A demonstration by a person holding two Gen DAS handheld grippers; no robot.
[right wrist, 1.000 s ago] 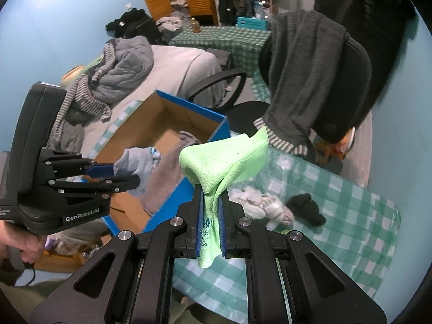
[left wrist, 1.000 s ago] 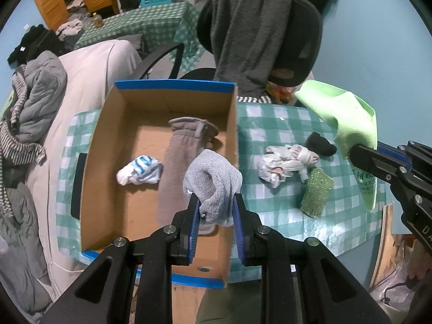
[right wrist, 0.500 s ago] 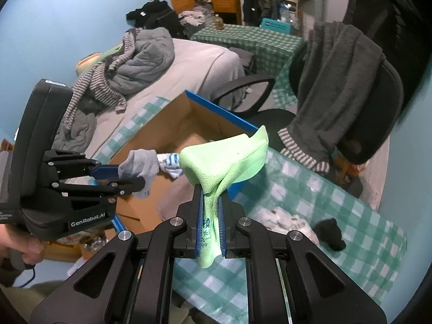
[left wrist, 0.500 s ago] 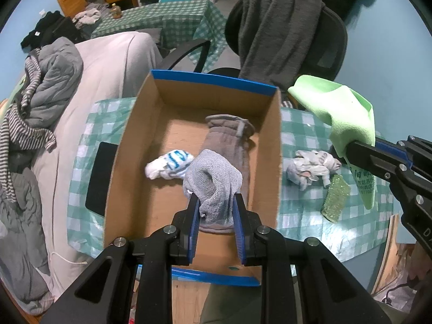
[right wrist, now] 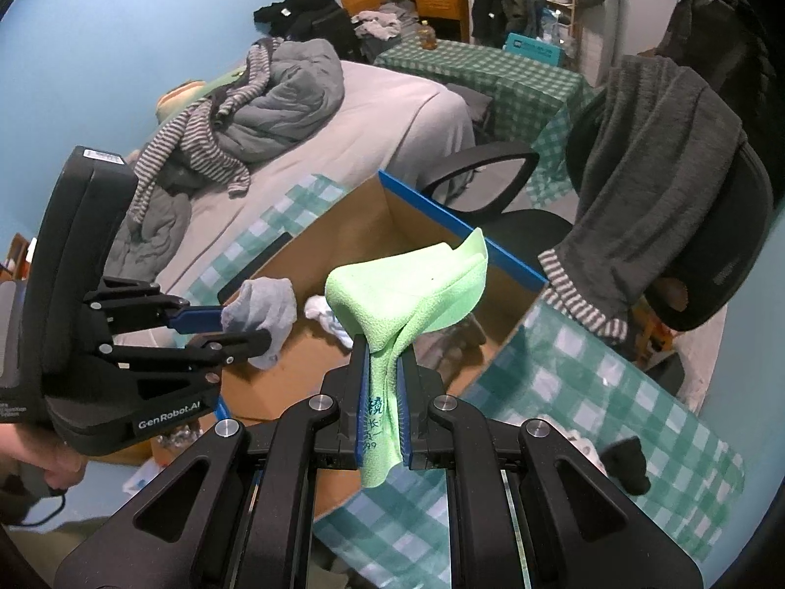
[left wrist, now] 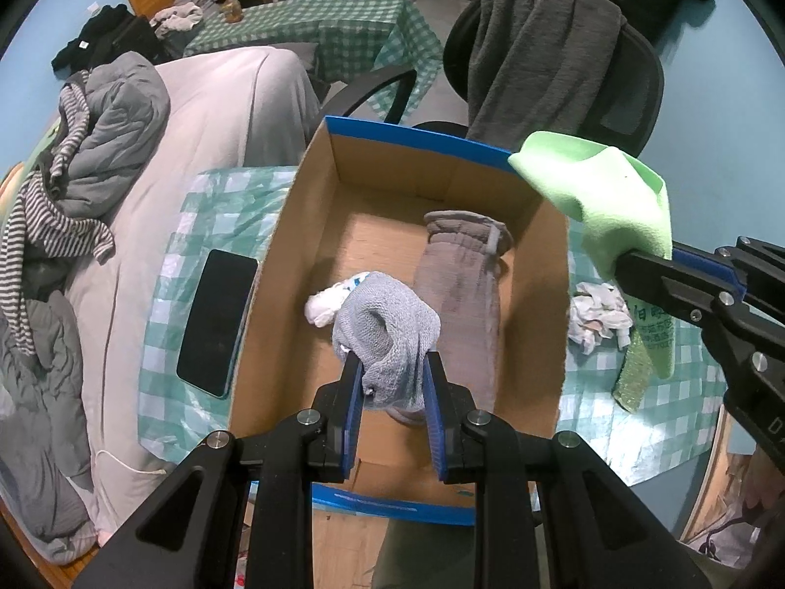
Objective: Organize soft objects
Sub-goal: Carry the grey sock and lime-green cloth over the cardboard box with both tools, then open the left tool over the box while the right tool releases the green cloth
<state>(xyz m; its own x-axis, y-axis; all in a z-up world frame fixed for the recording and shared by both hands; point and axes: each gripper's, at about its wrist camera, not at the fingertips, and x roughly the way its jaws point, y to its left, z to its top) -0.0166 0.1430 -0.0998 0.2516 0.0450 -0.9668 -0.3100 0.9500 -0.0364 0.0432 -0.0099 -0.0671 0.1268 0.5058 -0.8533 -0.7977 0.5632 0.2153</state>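
Observation:
My left gripper (left wrist: 392, 373) is shut on a light grey sock (left wrist: 387, 329) and holds it above the open cardboard box (left wrist: 304, 226) with blue edges. In the box lie a brown-grey sock (left wrist: 461, 294) and a white and blue sock (left wrist: 324, 304). My right gripper (right wrist: 382, 358) is shut on a light green cloth (right wrist: 407, 289), held over the box's right wall; the cloth also shows in the left wrist view (left wrist: 603, 196). A white crumpled sock (left wrist: 598, 314), a glittery green sponge (left wrist: 633, 378) and a black sock (right wrist: 628, 461) lie on the checked table right of the box.
A black phone (left wrist: 216, 319) lies on the table (left wrist: 206, 226) left of the box. A bed (left wrist: 206, 113) with piled clothes stands to the left. A black office chair (left wrist: 554, 49) draped with a grey garment stands behind the box.
Both grippers have moved left with their loads. The grey sock has gone from over the box's right wall to over the box's middle, and the green cloth now hangs over the box's right wall.

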